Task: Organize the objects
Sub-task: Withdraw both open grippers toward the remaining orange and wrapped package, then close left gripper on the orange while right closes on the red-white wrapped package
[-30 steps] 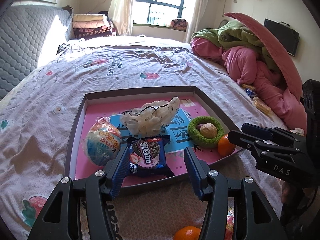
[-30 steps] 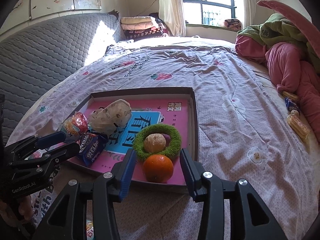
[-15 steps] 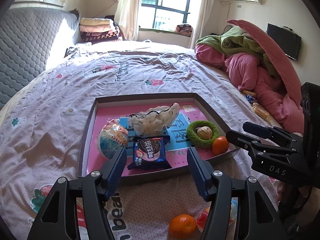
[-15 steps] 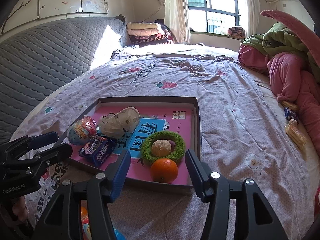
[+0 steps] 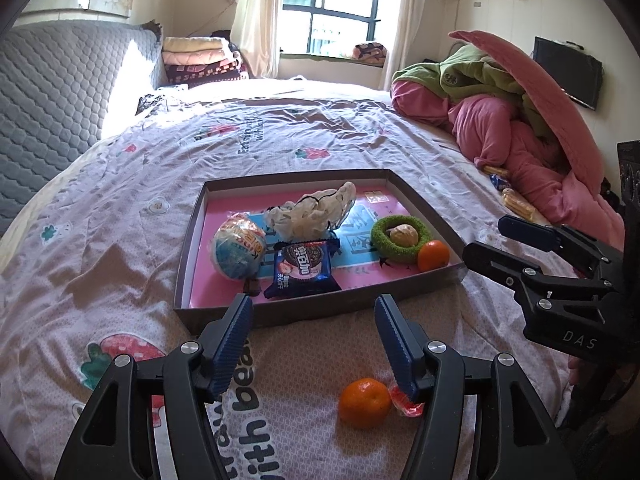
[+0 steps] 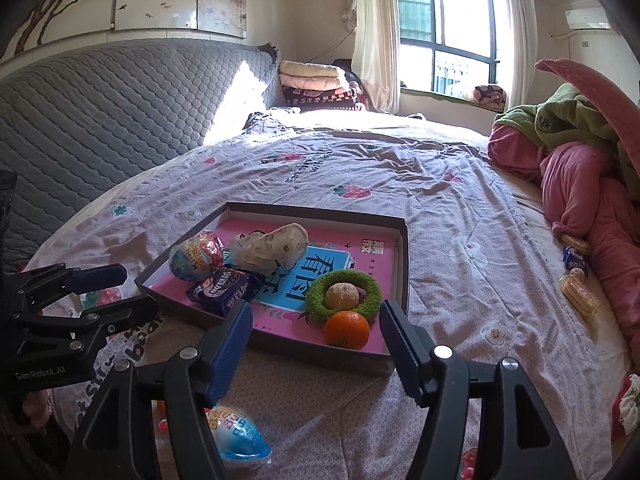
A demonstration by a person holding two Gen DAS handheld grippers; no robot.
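Both grippers hover over a bed [image 5: 360, 152], jaws wide and empty, having just been opening. The right gripper [image 5: 486, 242] is marked "DAS"; the left gripper [image 6: 132, 292] reads "GenRobot.AI". Ahead of both jaws lies a shallow box [image 5: 188, 256] holding a cookie packet [image 5: 302, 268] with Chinese lettering, a foil egg [image 5: 238, 246] whose print is unreadable, and an orange [image 5: 433, 255]. Below the left jaws sits a second orange [image 5: 364, 402]; a red wrapper [image 5: 406, 404] is half hidden by a finger.
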